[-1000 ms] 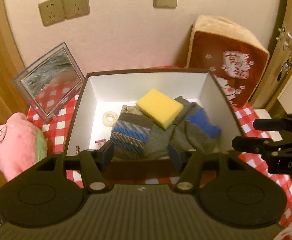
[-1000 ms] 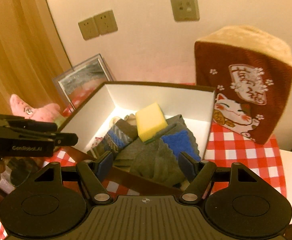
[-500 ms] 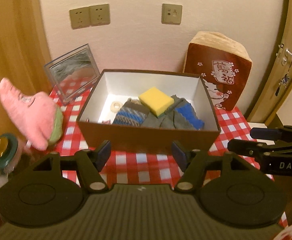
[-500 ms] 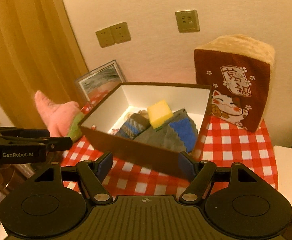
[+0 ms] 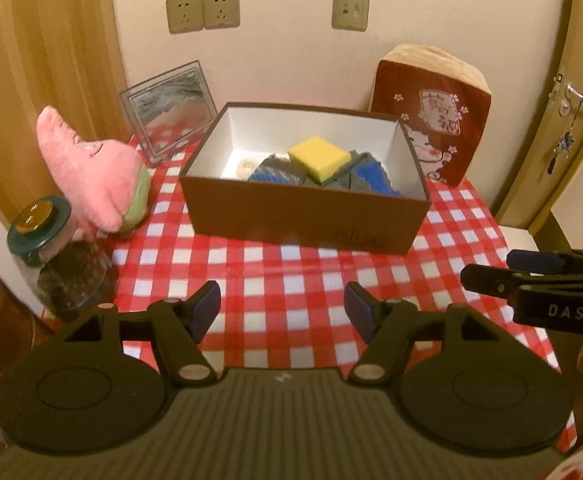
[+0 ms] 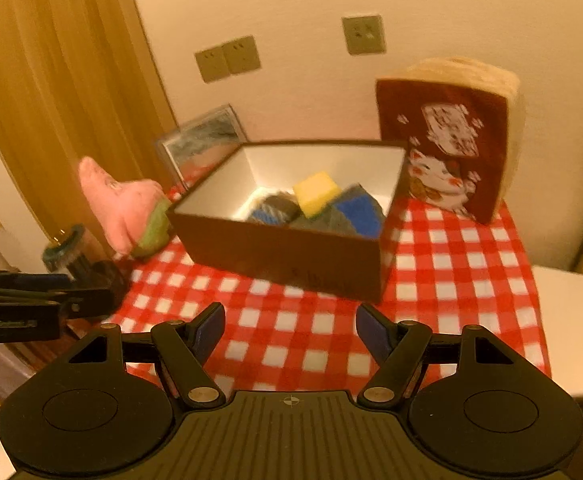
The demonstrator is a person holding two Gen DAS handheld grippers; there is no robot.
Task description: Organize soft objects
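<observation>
Both hand-held grippers have been drawn back from the brown box (image 5: 303,216), which now sits well ahead on the checkered surface (image 5: 291,280) with the yellow sponge (image 5: 318,158) and socks (image 5: 277,171) inside. Nothing is held by the left hand-held gripper (image 5: 282,312), whose jaws have just been opening, and the right hand-held gripper (image 6: 289,328) is likewise spread and empty. A pink plush (image 5: 91,168) is seen ahead to the left of the left one.

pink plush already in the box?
No. The pink plush lies on the checkered cloth to the left of the box, outside its walls.

Ahead of the left gripper (image 5: 282,307), jaws just opened wider and empty, sits the brown box (image 5: 303,220) holding a yellow sponge (image 5: 318,153). Pink plush (image 5: 91,168) ahead-left; right gripper (image 5: 531,276) at its right.
</observation>
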